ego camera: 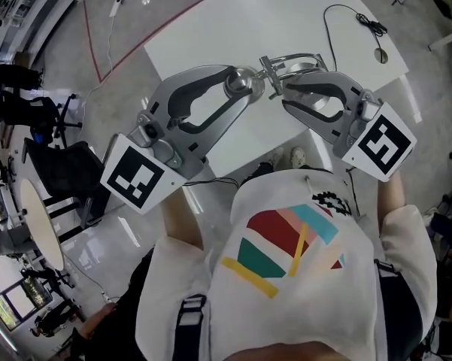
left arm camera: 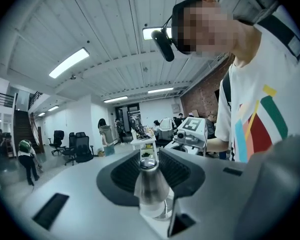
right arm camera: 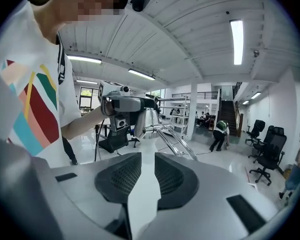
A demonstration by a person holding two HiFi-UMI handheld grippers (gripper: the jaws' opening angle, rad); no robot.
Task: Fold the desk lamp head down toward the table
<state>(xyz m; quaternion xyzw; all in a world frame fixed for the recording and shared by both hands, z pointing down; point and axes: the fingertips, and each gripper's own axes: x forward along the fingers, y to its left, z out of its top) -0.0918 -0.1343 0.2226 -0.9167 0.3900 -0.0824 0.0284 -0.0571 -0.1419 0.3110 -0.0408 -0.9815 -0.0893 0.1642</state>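
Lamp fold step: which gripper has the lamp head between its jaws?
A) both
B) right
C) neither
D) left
D: in the left gripper view the silver lamp head sits clamped between the pads of the left gripper, while the right gripper has its jaws apart with nothing between them.

The head camera looked steeply down onto the white surface (ego camera: 233, 28). Cameras on the left gripper (ego camera: 252, 81) and right gripper (ego camera: 280, 90) looked nearly level, facing each other, close on the lamp (ego camera: 289, 59) all three views shared.
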